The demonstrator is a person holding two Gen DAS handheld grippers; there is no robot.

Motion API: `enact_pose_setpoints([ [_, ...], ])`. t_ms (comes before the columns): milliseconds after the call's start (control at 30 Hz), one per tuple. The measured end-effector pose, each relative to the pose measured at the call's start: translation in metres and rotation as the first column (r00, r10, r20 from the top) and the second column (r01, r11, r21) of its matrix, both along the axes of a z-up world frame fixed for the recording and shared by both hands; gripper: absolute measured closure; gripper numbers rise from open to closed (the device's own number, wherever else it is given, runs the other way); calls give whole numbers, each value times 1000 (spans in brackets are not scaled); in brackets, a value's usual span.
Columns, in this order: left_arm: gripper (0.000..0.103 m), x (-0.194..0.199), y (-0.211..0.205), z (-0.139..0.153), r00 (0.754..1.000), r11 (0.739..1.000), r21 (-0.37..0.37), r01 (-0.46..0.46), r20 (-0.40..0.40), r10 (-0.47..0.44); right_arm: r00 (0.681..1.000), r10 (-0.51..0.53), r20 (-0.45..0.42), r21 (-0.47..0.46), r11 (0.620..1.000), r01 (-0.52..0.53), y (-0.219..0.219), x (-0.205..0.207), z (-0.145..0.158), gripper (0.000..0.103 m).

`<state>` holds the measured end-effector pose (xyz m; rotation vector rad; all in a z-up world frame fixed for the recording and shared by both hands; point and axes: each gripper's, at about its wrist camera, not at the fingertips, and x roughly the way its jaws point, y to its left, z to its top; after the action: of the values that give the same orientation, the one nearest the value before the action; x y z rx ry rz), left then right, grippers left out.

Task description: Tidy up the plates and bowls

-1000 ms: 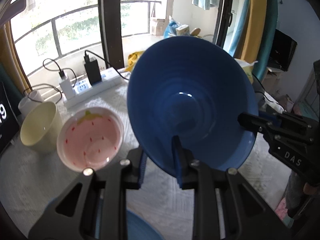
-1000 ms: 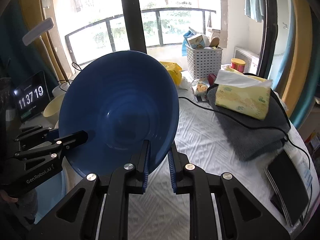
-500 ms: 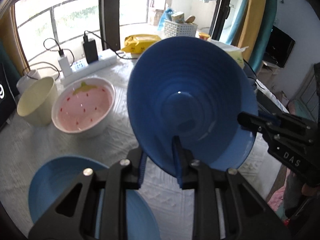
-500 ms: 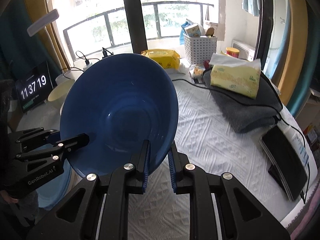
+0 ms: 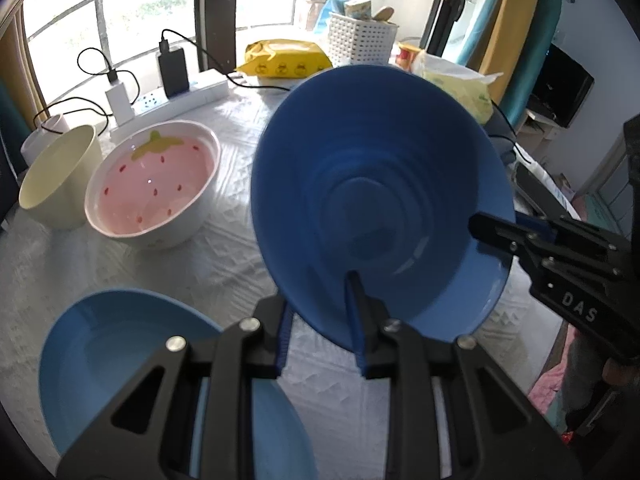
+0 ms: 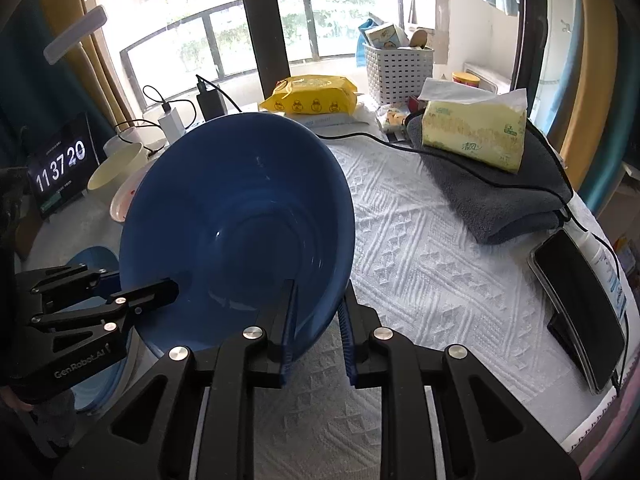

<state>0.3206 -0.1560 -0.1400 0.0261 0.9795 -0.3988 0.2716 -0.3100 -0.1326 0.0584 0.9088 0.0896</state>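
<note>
Left wrist view: both hand-held grippers, left (image 5: 320, 328) and right (image 5: 486, 228), clamp the dark blue bowl (image 5: 380, 216) rim; light blue plate (image 5: 120, 352) lies below-left.

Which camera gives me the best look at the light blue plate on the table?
The left wrist view. There the light blue plate lies on the white tablecloth with most of its face showing, only its near edge behind the left gripper. In the right wrist view just a sliver shows, behind the dark blue bowl.
</note>
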Motion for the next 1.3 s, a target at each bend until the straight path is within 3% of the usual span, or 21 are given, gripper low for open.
enact_pose_setpoints([
  [667,76,-18,5,20,998,1000,-2,3,58,-3,999,-2,45,28,1000,1,-3,-7,20,75],
  [1067,75,-25,1,21,999,999,-6,37,25,-37,1000,-3,17,5,1000,3,-1,-14,27,69],
  [1300,74,-23,3,13,1000,1000,5,29,4,-29,999,-25,-23,-1,1000,25,-12,-15,14,67],
])
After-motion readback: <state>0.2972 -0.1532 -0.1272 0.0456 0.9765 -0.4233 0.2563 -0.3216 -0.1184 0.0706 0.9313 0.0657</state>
